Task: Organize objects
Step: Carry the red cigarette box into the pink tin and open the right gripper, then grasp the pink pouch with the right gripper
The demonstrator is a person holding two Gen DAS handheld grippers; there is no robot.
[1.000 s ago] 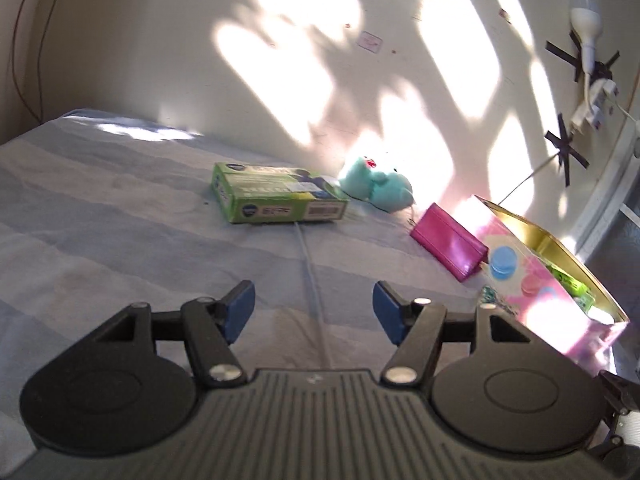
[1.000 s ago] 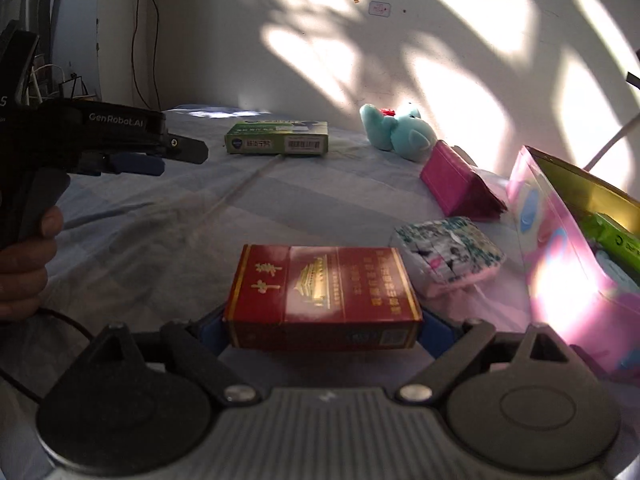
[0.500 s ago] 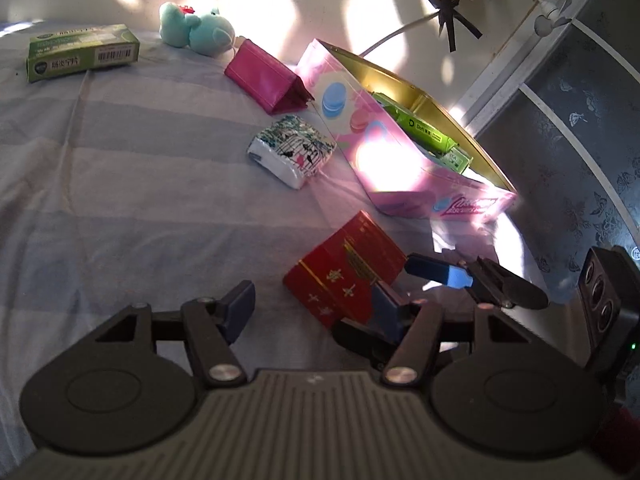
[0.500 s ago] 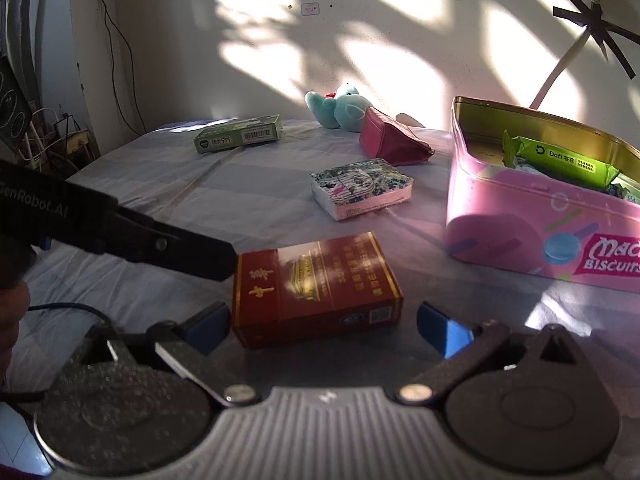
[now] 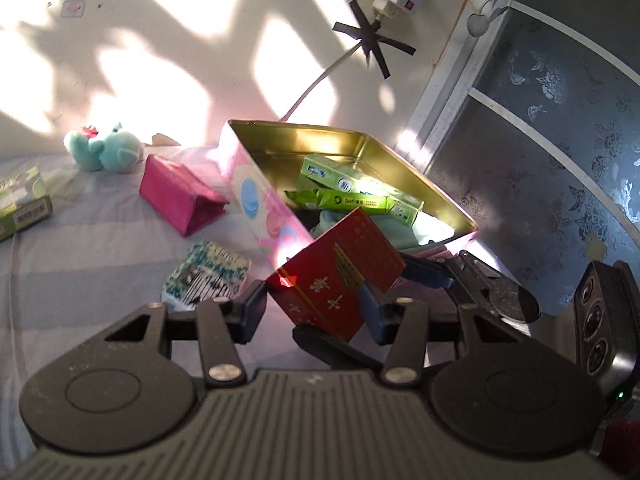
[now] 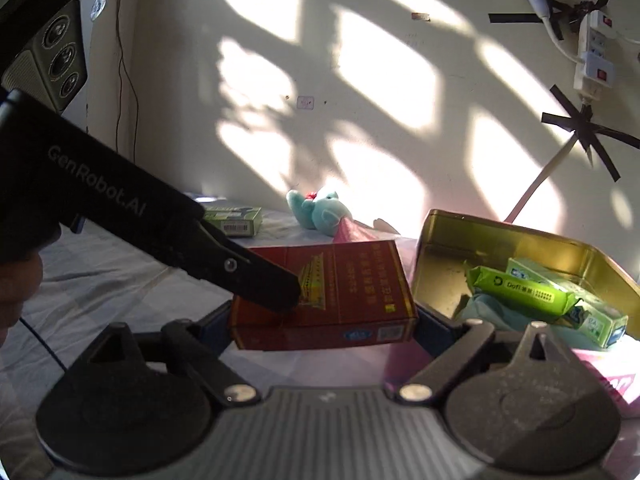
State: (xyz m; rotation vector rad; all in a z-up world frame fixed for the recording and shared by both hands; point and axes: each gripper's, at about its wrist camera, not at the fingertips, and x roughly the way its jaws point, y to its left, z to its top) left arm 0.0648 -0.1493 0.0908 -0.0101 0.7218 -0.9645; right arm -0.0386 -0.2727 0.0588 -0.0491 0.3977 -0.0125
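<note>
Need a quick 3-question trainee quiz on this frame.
1. True or false: the pink tin is empty.
2. Which lies nearest the teal plush toy: A magenta pouch, B patterned tissue pack, C red box?
3. What grips the red box?
Key: 1 false, green packets lie inside. 2 A. 3 both the left gripper and the right gripper; the right fingers have just been closing on it.
</note>
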